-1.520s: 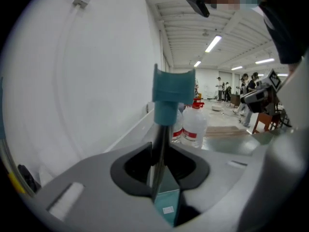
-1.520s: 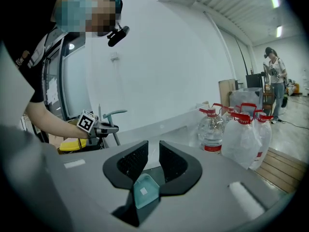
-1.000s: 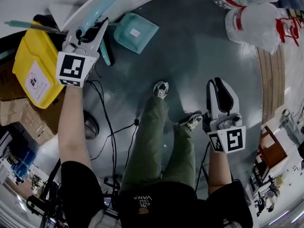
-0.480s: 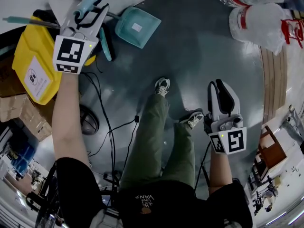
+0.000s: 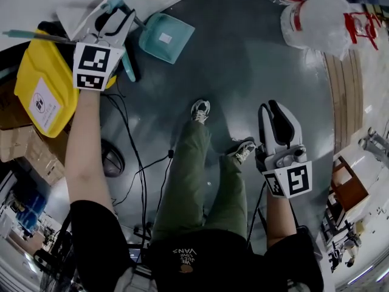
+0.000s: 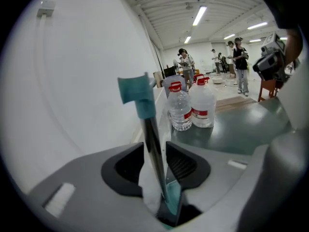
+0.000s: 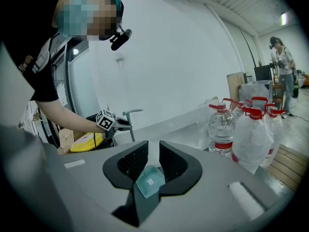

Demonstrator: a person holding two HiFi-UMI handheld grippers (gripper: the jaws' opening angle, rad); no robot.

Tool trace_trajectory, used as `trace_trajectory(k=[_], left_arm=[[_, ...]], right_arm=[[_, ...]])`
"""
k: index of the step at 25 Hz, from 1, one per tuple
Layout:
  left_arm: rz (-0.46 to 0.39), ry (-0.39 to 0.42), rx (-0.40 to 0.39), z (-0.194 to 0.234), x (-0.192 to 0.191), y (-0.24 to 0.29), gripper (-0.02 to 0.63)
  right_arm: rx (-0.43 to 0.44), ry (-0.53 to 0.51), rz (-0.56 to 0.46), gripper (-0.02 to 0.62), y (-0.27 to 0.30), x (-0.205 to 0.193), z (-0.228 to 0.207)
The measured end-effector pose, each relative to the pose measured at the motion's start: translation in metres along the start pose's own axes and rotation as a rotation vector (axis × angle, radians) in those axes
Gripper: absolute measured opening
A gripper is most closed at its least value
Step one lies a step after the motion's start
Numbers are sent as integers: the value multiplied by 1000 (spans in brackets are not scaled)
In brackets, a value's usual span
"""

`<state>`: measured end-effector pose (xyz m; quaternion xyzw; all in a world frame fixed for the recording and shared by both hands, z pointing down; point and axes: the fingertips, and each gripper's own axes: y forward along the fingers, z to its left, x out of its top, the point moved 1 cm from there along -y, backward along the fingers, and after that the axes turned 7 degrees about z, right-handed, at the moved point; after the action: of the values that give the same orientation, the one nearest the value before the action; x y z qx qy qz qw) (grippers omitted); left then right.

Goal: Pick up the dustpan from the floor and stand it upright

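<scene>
As left fingers open — dustpan handle stands between.

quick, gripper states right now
Left gripper: open, jaws just opening, dustpan handle between them.
Right gripper: open, empty.

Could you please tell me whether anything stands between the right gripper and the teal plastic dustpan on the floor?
Nothing visible does. Only bare grey floor lies between the right gripper and the teal plastic dustpan; the right gripper view sees the pan straight through its parted jaws. The person's grey shoe sits off to the side.
</scene>
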<state>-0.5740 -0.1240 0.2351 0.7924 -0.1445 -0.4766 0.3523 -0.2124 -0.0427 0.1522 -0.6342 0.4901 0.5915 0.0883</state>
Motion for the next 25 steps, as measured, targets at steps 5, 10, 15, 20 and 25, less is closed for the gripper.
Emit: trace_trajectory(k=[5,10,15,20,25], left_arm=[[33,-83,49,-9,-1,-14,178],[28,-195,118,-20,1,-53,178],[-84,-289,197,-38,43,-130,176],[-198,-347,252,-71,84,-214,176],[-270,-400,291,-109,115,-290,176]], right_arm=[[15,2,-22,72,-23,14,2],[41,-9,-59,72,-51,41,14],[91,-52,-112,72,-92,84,32],[162,-119,-148,72,-132,119,55],[210,-169,-191,72,-172,150,76]])
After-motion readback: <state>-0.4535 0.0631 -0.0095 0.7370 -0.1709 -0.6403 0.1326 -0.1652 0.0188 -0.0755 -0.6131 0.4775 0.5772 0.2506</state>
